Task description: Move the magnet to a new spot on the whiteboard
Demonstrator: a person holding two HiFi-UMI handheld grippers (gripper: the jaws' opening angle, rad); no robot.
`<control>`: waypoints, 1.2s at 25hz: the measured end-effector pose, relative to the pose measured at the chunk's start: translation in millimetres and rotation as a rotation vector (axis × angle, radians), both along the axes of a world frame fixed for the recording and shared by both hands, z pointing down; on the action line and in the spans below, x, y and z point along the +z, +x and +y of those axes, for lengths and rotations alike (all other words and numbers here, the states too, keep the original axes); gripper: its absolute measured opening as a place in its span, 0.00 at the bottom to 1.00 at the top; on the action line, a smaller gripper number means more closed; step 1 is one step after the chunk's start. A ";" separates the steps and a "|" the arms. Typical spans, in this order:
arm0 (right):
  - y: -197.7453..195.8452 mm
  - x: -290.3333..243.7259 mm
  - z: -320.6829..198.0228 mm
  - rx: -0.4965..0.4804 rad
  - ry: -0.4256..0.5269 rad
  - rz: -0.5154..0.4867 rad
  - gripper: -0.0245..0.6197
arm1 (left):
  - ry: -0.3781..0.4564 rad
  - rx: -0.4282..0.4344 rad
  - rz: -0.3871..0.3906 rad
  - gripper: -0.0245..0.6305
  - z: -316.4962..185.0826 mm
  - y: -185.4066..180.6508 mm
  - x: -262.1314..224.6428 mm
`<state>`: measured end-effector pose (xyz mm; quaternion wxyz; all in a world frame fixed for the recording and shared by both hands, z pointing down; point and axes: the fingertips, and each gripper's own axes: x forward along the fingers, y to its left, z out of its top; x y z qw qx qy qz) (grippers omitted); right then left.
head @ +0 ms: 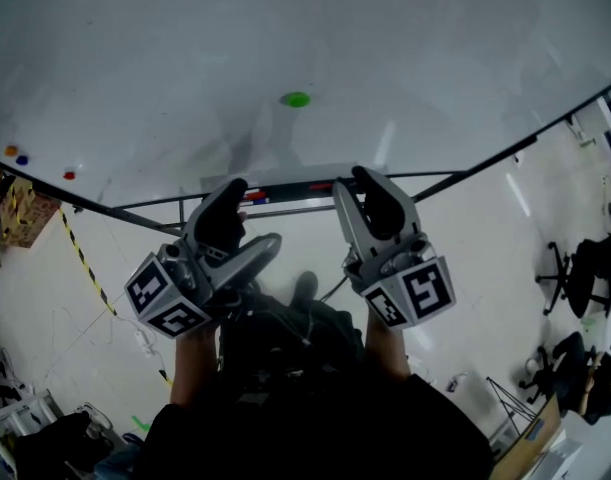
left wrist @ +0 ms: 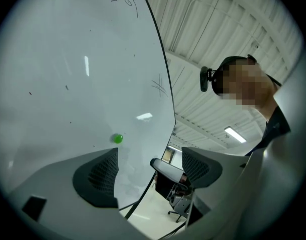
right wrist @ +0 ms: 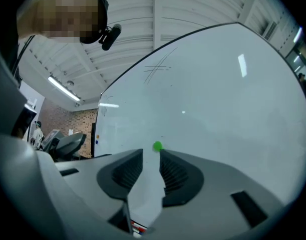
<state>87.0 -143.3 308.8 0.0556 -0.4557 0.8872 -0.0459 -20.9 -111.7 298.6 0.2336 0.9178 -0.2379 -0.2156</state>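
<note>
**On the big white whiteboard point(head: 135, 58), a small round green magnet point(head: 296, 99) in front of two empty grippers**

Near the middle of the board, in the head view, the green magnet sticks to the bare white surface, well apart from both grippers. Below it, along the lower edge of the board, runs a narrow metal tray point(head: 285, 196) with some red marker pens in it.

The left gripper point(head: 247, 223) is held in front of the tray, rolled to one side. In the left gripper view its two dark ribbed pads point(left wrist: 105, 174) stand wide apart and nothing is between them. The magnet point(left wrist: 117, 139) shows there on the board just above the left pad, not touching it.

The right gripper point(head: 363, 184) points at the board beside the left one. In the right gripper view its jaws are open by a narrow gap and hold nothing. The magnet point(right wrist: 157, 146) shows just above that gap, farther away on the board.

At the far left of the board sit three tiny magnets point(head: 17, 156), orange, blue and red.
</note>
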 end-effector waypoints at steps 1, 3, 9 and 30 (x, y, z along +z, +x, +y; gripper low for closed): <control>1.4 3.2 -1.8 -0.002 -0.006 -0.001 0.25 | 0.001 -0.012 -0.011 0.63 -0.4 1.7 0.8; 1.8 6.0 -4.4 -0.008 -0.010 0.009 0.25 | 0.011 -0.041 -0.026 0.63 -2.7 3.2 -0.7; -1.6 -5.3 -8.1 0.035 0.050 0.083 0.25 | 0.013 -0.002 -0.005 0.63 -2.3 3.0 -3.8; -57.4 -5.3 -84.4 0.287 0.067 0.381 0.30 | 0.043 0.049 0.051 0.63 -35.5 -61.4 -10.5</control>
